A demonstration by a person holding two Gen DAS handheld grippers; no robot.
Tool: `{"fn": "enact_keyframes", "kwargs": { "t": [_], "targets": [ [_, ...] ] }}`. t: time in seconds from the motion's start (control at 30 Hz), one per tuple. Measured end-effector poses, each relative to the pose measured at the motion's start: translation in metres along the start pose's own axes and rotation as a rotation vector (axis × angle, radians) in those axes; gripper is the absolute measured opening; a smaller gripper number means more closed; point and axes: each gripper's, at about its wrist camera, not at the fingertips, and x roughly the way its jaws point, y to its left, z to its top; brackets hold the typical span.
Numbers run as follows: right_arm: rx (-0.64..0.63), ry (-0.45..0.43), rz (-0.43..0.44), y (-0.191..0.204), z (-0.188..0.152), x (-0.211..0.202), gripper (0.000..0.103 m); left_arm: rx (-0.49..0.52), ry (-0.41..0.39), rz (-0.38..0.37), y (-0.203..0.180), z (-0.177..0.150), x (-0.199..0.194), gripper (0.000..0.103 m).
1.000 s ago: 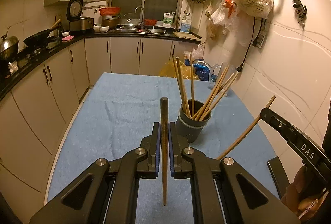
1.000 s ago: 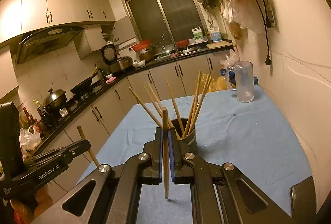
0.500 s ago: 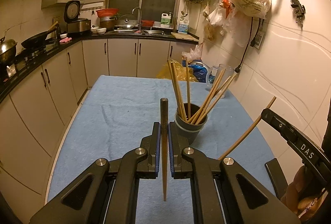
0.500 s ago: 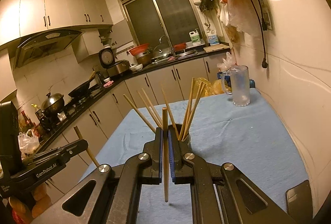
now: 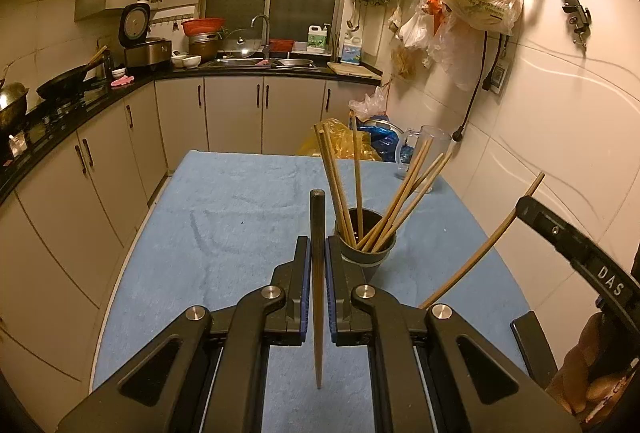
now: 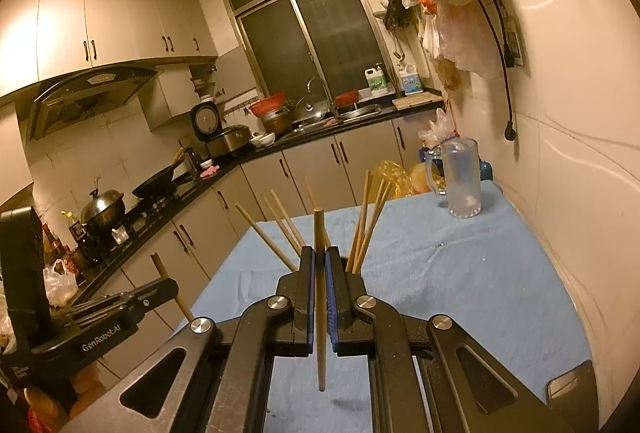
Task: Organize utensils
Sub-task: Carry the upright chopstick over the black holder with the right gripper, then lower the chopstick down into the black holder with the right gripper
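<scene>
Fingers [image 5: 318, 265] [image 6: 319, 269] each clench chopstick [image 5: 318, 297] [image 6: 320, 297]; holder [image 5: 366, 253] mid-cloth [image 5: 224, 217], edges open.

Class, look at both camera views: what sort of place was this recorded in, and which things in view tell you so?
Almost certainly a home kitchen. A sink with a tap sits under the window, a wok stands on the hob beneath a range hood, and a rice cooker sits on the dark countertop.

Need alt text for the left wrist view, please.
The left gripper has its jaws shut on an upright chopstick above a blue table cloth. Just beyond stands a dark cup holding more chopsticks.
</scene>
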Motion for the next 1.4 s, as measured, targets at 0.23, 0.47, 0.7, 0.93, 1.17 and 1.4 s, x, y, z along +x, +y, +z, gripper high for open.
{"fn": "enact_keyframes", "kwargs": {
  "t": [0.23, 0.47, 0.7, 0.93, 1.17, 1.4],
  "targets": [
    [-0.009, -0.03, 0.005, 0.0, 0.017, -0.002, 0.006, 0.01, -0.002, 0.002, -0.002, 0.01, 0.005, 0.007],
    [-0.009, -0.043, 0.005, 0.0, 0.029, -0.002, 0.006, 0.011, -0.009, -0.003, -0.003, 0.023, 0.008, 0.007],
    [-0.007, -0.059, -0.003, -0.003, 0.043, -0.004, 0.006, 0.016, -0.026, -0.011, -0.006, 0.043, 0.004, 0.007],
    [0.007, -0.087, -0.003, -0.007, 0.064, -0.004, 0.006, 0.015, -0.057, -0.033, -0.013, 0.073, -0.001, 0.007],
    [0.01, -0.133, -0.016, -0.009, 0.089, 0.004, 0.006, 0.018, -0.114, -0.037, -0.024, 0.113, 0.0, 0.007],
    [0.023, -0.133, -0.022, -0.01, 0.104, 0.026, 0.006, -0.001, -0.136, -0.058, -0.033, 0.138, 0.025, 0.007]
  ]
}}
